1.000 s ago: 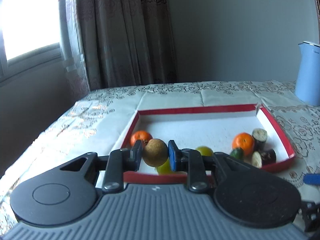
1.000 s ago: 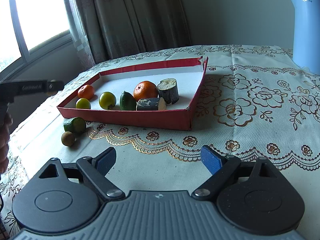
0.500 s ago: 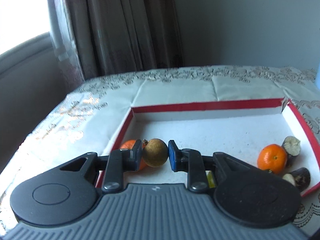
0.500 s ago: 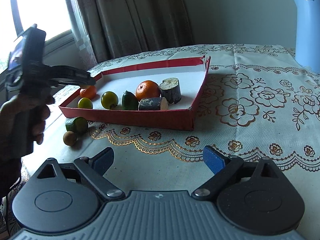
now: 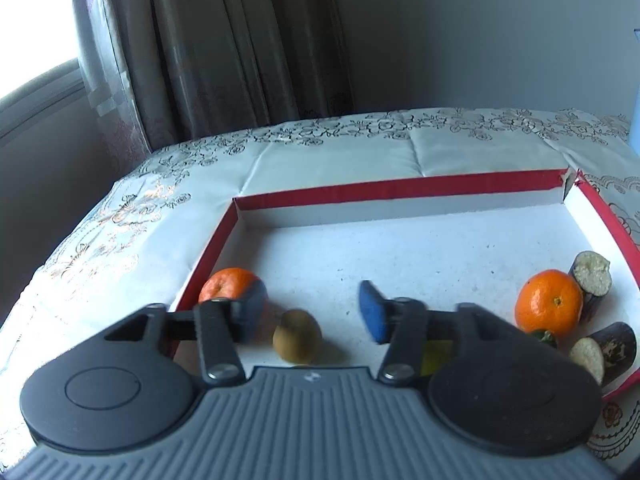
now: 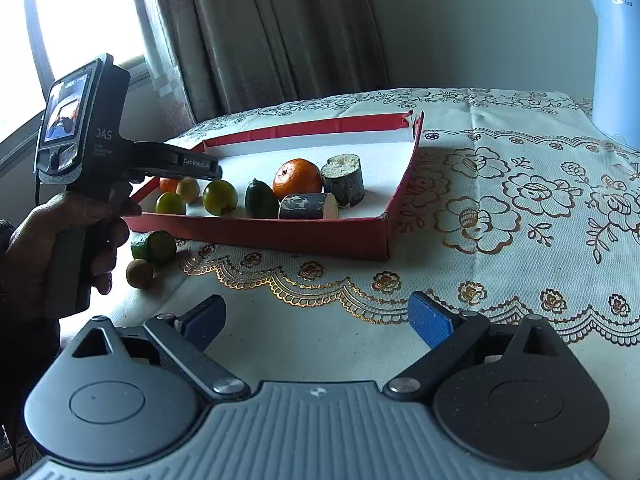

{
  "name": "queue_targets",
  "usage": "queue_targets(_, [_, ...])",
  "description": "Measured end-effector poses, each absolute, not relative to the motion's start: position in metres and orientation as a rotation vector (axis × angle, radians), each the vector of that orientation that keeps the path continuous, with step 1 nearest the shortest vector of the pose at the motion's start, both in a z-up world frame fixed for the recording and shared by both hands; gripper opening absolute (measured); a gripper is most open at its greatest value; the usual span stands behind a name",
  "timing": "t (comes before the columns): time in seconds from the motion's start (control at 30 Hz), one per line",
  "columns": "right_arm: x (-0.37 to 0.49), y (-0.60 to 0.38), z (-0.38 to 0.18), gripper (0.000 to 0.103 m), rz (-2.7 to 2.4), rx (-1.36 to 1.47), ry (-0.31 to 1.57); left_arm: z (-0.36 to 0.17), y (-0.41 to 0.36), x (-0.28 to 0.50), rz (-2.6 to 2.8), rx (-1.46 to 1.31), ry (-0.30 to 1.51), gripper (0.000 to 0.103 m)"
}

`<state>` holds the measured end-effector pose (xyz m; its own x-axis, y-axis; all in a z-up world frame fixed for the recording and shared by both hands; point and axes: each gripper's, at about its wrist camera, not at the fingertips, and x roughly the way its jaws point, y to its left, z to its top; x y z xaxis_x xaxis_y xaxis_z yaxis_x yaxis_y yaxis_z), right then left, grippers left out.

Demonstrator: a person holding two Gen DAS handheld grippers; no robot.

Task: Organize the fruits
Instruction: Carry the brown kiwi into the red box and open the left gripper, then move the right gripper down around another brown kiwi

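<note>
Now brown fruit (image 5: 297, 341) lies loose—between parted fingers (image 5: 251, 312).

Table (image 6: 500, 280) covered by a cream cloth with gold floral lace. Directly on it: shallow red box (image 6: 280, 236) with white floor, toward the window-side edge; blue kettle (image 6: 616, 60) at the far right corner; green lime (image 6: 154, 246) and small brown fruit (image 6: 139, 273) just outside the box's near wall, close together near the left edge.

left gripper (image 5: 314, 314): jaws just opening, apart | right gripper (image 6: 316, 320): jaws wide
</note>
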<state>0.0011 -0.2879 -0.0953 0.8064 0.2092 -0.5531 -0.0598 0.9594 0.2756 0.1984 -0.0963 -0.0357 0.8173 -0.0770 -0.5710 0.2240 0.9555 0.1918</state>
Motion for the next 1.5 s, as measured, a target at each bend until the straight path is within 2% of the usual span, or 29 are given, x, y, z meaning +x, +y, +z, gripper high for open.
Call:
queue_targets(0.17, [0.002, -0.289, -0.095, 0.100, 0.152, 0.261, 0.617, -0.028, -0.093, 0.191, -0.150, 0.261, 0.573, 0.058])
queue_targets(0.23, [0.002, -0.289, -0.095, 0.100, 0.153, 0.262, 0.617, -0.025, -0.088, 0.184, -0.138, 0.262, 0.560, 0.064])
queue_targets(0.3, [0.001, -0.289, -0.095, 0.100, 0.154, 0.262, 0.617, -0.021, -0.081, 0.175, -0.126, 0.259, 0.544, 0.075])
queue_targets(0.43, [0.001, -0.289, -0.095, 0.100, 0.154, 0.264, 0.617, -0.011, -0.059, 0.151, -0.111, 0.241, 0.522, 0.083])
queue_targets(0.5, [0.001, -0.290, -0.095, 0.100, 0.155, 0.267, 0.616, -0.008, -0.046, 0.138, -0.102, 0.239, 0.509, 0.091])
queue_targets(0.6, [0.001, -0.290, -0.095, 0.100, 0.155, 0.268, 0.616, -0.006, -0.025, 0.118, -0.071, 0.228, 0.492, 0.098])
queue_targets(0.77, [0.000, -0.288, -0.094, 0.100, 0.149, 0.254, 0.618, -0.012, 0.012, 0.095, -0.019, 0.202, 0.489, 0.103])
queue_targets(1.23, [-0.005, -0.278, -0.091, 0.100, 0.083, 0.192, 0.599, -0.051, 0.113, 0.105, 0.113, -0.080, 0.576, 0.103])
queue_targets(1.5, [-0.015, -0.221, -0.074, 0.100, 0.191, 0.100, 0.552, -0.050, 0.105, 0.100, 0.108, -0.044, 0.552, 0.103])
